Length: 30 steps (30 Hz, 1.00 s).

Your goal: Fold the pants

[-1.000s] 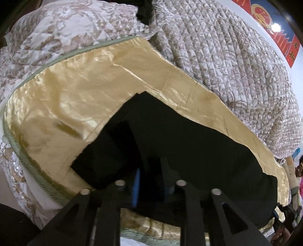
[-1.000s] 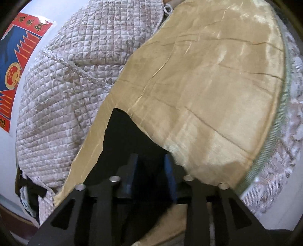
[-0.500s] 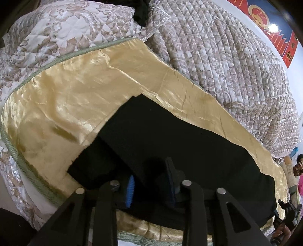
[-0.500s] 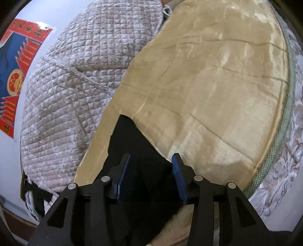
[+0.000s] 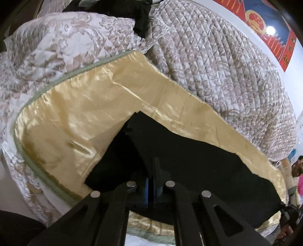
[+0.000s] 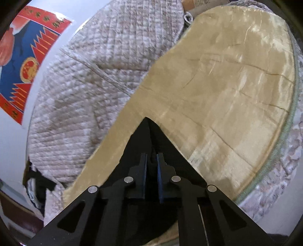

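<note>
Black pants point(image 5: 189, 160) lie spread across a gold satin cover point(image 5: 85, 123) on a bed. My left gripper point(image 5: 150, 189) is shut on the pants' near edge, with the blue pads pressed together on the dark cloth. In the right wrist view the pants point(image 6: 147, 140) rise in a tent-like peak over the gold cover point(image 6: 227, 94). The jaws of my right gripper point(image 6: 151, 170) are closing, with a fold of the black cloth pinched between the pads. The rest of the pants is hidden below the fingers in that view.
A grey-beige quilt point(image 5: 217, 66) is heaped behind the gold cover and reaches the white wall, which carries a red and blue poster point(image 6: 24, 56). A floral bedspread point(image 5: 56, 56) lies at the left, with dark clothing point(image 5: 140, 15) above it. A person point(image 5: 297, 168) shows at the right edge.
Both grippers went from open around the pants' edge to closed on it. The right gripper rose and drew the cloth up into a peak. The left gripper hardly moved.
</note>
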Motion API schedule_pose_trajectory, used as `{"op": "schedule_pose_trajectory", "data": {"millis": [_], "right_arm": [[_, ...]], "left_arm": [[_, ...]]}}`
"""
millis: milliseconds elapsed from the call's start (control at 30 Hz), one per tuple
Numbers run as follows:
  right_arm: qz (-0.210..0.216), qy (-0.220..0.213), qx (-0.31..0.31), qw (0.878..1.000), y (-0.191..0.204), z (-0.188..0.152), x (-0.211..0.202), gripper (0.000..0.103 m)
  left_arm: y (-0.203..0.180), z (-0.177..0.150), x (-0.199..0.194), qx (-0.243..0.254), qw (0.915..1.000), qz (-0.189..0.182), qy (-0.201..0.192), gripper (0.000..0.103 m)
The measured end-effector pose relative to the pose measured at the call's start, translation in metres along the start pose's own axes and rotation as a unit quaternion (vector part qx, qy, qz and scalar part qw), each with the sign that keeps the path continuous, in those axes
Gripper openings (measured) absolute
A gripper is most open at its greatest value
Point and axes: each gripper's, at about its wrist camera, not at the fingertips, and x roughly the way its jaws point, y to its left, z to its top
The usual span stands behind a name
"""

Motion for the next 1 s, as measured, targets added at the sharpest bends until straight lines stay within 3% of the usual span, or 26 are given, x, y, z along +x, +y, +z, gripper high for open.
{"op": "schedule_pose_trajectory", "data": {"millis": [167, 300, 400, 467, 533, 633, 733, 800, 867, 1000], "right_arm": [[-0.048, 0.035, 0.029, 0.998, -0.028, -0.012, 0.017, 0.008], [-0.057, 0.025, 0.002, 0.998, -0.019, -0.011, 0.013, 0.008], [-0.088, 0.052, 0.006, 0.995, -0.026, -0.012, 0.024, 0.01], [-0.096, 0.036, 0.008, 0.995, -0.024, -0.013, 0.015, 0.015], [-0.13, -0.004, -0.012, 0.991, -0.016, -0.012, -0.004, 0.016], [-0.134, -0.043, -0.054, 0.989, -0.001, -0.008, -0.018, 0.017], [-0.108, -0.035, -0.137, 0.984, 0.027, -0.011, -0.006, 0.024], [-0.084, -0.004, -0.189, 0.978, 0.046, -0.019, 0.016, 0.024], [-0.065, 0.029, -0.232, 0.97, 0.063, -0.024, 0.044, 0.024], [-0.066, 0.058, -0.258, 0.962, 0.084, -0.017, 0.083, 0.024]], "left_arm": [[0.013, -0.004, 0.018, -0.024, 0.9991, 0.014, 0.031, 0.004], [0.006, -0.002, 0.015, -0.002, 0.9996, 0.02, 0.022, 0.004], [0.007, -0.006, 0.018, 0.0, 0.9982, 0.039, 0.045, 0.006], [0.008, -0.005, 0.008, 0.003, 0.9975, 0.062, 0.034, 0.009], [0.01, 0.0, -0.004, 0.005, 0.9963, 0.085, 0.013, 0.009], [0.007, 0.008, -0.015, 0.008, 0.9946, 0.103, -0.01, 0.009], [-0.011, 0.015, -0.01, 0.03, 0.9964, 0.079, -0.013, 0.01], [-0.033, 0.018, 0.001, 0.054, 0.9971, 0.053, -0.002, 0.015], [-0.055, 0.022, 0.016, 0.079, 0.9966, 0.021, 0.013, 0.027], [-0.084, 0.037, 0.051, 0.12, 0.9921, 0.011, 0.033, 0.029]]}}
